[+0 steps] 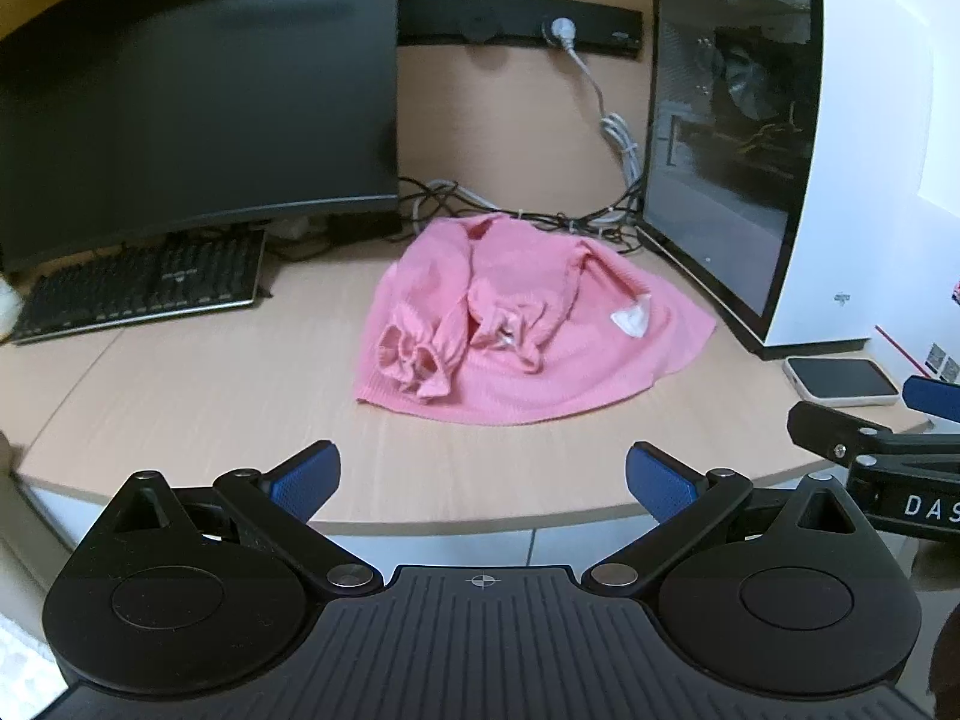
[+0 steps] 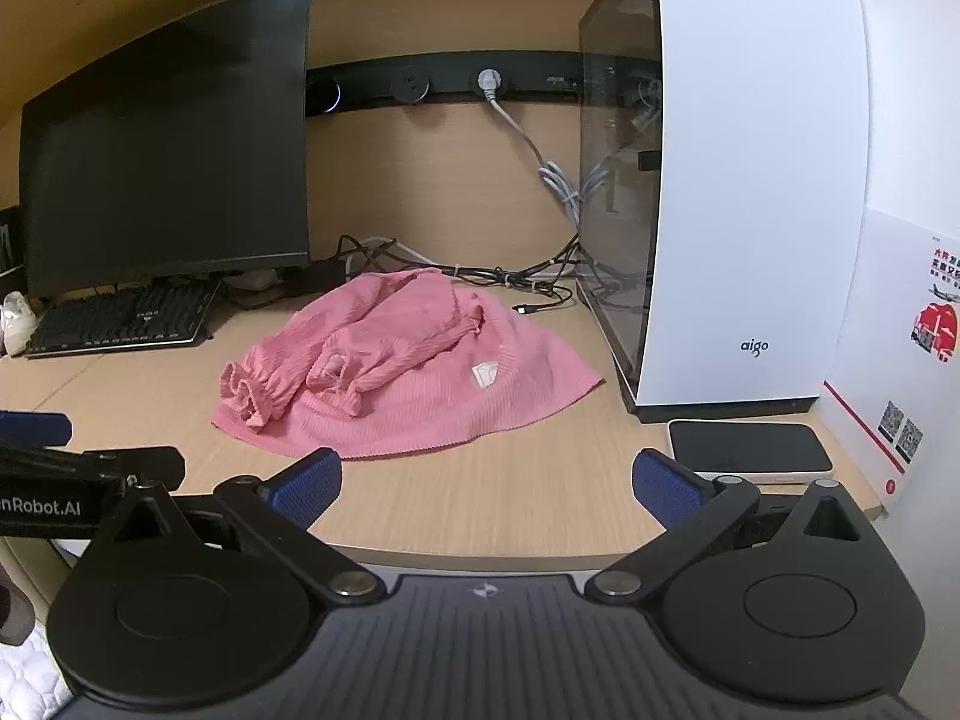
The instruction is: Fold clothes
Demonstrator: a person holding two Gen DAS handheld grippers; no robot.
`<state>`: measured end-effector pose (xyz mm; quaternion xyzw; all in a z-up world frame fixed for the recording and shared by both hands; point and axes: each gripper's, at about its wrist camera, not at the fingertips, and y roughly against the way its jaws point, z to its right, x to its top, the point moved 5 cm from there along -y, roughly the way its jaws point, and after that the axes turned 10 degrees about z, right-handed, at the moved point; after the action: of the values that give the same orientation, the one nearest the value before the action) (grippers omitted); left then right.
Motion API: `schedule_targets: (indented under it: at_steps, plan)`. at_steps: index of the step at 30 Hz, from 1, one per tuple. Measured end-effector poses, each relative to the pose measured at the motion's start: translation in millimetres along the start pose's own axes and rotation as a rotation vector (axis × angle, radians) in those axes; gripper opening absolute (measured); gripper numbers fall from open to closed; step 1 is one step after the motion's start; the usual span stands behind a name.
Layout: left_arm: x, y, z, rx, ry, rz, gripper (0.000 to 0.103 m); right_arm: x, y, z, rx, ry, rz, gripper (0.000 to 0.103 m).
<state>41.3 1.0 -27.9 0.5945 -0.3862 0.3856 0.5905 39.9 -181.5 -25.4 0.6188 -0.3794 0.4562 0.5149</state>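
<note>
Pink top [image 1: 528,324] lies crumpled on desk [image 1: 180,396]; left hand-held gripper [image 1: 483,483] spread wide, holding nothing.

Garment [image 1: 528,324] on desk [image 1: 180,384], monitor [image 1: 192,90] left, computer case [image 1: 780,138] right, cables [image 1: 540,216] behind

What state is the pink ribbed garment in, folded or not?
Partly folded: the pink ribbed garment lies on the desk with both ruffled-cuff sleeves crossed over its body, hem spread. Both grippers are open, clear of it.

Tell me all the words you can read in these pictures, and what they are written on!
"aigo": on the white computer case.
"DAS", cut off: on the right gripper at the left camera's edge.
"nRobot.AI", cut off: on the left gripper at the right camera's edge.
Red poster text, keyboard logo, pink garment's tag: too small or blurred.
</note>
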Motion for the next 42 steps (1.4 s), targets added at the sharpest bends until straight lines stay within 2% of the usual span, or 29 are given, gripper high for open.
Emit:
schedule_targets:
  at_steps: [8, 14, 42]
  plan:
    - [-1, 2, -8, -0.015, 0.006, 0.014, 0.103, -3, -3, -5, 0.051, 0.032, 0.002, 0.103]
    - [-2, 6, -13, -0.008, 0.027, 0.017, 0.103, -5, -1, -22, 0.044, 0.071, 0.002, 0.103]
    - [-2, 4, -17, 0.004, 0.039, 0.003, 0.103, -4, -7, -13, 0.025, 0.02, -0.024, 0.103]
